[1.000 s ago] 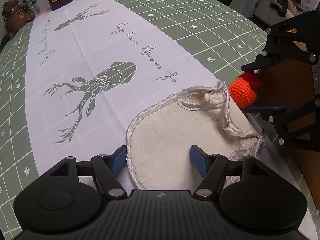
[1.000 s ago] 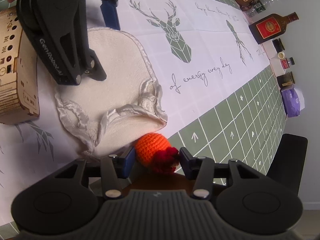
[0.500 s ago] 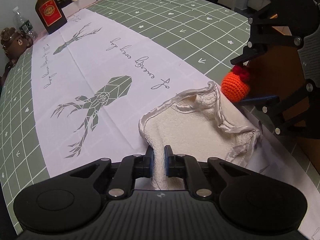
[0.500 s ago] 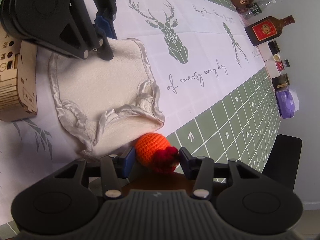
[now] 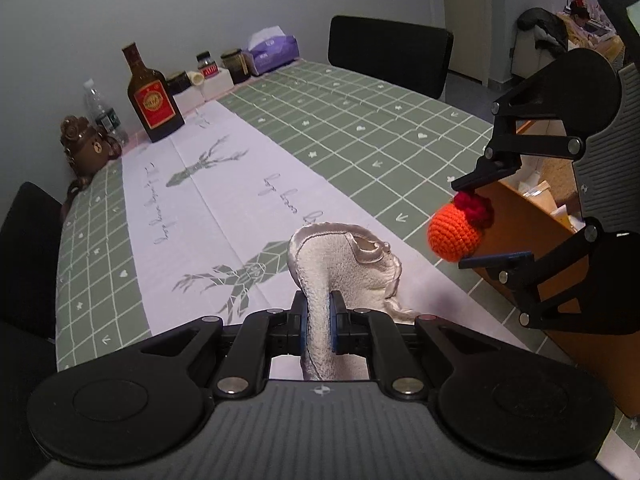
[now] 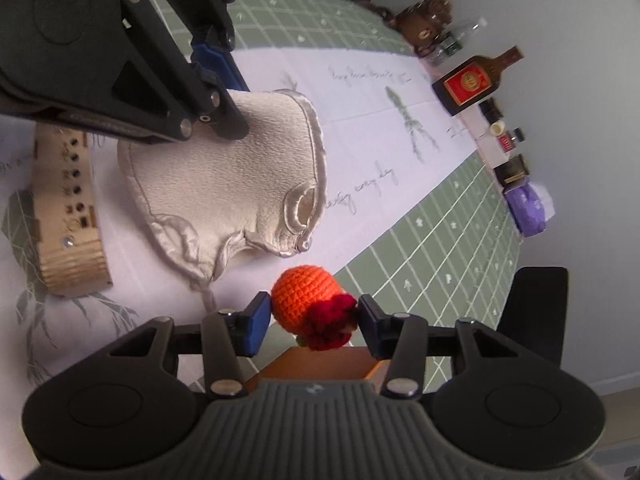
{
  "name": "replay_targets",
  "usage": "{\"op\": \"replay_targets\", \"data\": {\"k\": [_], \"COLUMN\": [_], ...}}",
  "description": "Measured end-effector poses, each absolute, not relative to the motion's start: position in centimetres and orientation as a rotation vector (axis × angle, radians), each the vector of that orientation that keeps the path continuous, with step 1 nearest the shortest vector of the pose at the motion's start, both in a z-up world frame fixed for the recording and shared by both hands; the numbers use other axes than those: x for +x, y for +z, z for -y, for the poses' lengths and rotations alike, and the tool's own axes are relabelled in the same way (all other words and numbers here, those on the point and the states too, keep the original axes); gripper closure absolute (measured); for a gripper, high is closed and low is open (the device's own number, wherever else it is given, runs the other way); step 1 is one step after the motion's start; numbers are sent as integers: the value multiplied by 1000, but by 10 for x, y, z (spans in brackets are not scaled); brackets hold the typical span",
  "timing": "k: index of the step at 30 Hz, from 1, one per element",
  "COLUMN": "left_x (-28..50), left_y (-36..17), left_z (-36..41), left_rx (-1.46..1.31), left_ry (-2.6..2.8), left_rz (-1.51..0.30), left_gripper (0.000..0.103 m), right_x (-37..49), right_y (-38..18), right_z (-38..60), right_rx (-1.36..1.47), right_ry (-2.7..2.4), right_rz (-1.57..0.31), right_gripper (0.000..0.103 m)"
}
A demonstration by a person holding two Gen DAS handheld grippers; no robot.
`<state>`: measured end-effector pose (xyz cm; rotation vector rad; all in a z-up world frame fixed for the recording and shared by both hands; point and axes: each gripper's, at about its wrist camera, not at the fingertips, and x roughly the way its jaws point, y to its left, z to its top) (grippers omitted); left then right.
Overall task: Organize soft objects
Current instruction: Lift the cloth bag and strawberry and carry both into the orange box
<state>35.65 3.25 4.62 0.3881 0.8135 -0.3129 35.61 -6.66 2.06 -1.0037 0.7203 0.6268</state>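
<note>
My left gripper (image 5: 319, 316) is shut on the cream cloth bib (image 5: 340, 264) with a satin rim and holds it lifted off the white table runner, hanging folded. The bib also shows in the right wrist view (image 6: 232, 188), with the left gripper (image 6: 216, 80) above it. My right gripper (image 6: 310, 318) is shut on an orange crochet ball with a dark red top (image 6: 308, 300), held in the air above an orange-brown box (image 6: 316, 364). In the left wrist view the ball (image 5: 456, 232) sits between the right gripper's fingers, to the right of the bib.
The orange-brown open box (image 5: 532, 216) stands at the table's right edge. A cardboard piece with holes (image 6: 68, 208) lies on the runner near the bib. A liquor bottle (image 5: 152, 100), jars, a tissue pack (image 5: 274, 50) and a bear figure (image 5: 86, 148) stand at the far end. Black chairs surround the table.
My left gripper closed on the bib's edge and lifted it off the runner, so it now hangs bunched. My right gripper rose with the orange ball still held.
</note>
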Motion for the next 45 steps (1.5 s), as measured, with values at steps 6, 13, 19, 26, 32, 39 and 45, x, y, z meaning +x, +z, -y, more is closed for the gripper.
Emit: {"op": "replay_targets", "data": {"k": [6, 13, 19, 26, 32, 39, 45], "left_x": [321, 268, 220, 191, 201, 229, 253], "left_y": [90, 136, 162, 157, 122, 77, 45], "left_z": [-22, -1, 31, 80, 112, 145, 169], "left_rx": [391, 375, 346, 295, 273, 405, 579], "left_ry": [-266, -266, -353, -493, -524, -497, -442], "left_rz": [-712, -609, -522, -522, -608, -738, -791], "left_gripper": [92, 92, 92, 92, 92, 91, 91], "right_x": [319, 277, 248, 224, 217, 241, 256], "right_y": [53, 86, 101, 92, 62, 28, 7], "right_z": [79, 111, 159, 224, 264, 286, 293], "right_rx": [-948, -892, -829, -797, -804, -790, -732], "right_ry": [593, 525, 485, 420, 381, 361, 405], "right_rz": [-641, -585, -641, -745, -842, -948, -1015], "right_gripper": [56, 56, 56, 56, 55, 55, 55]}}
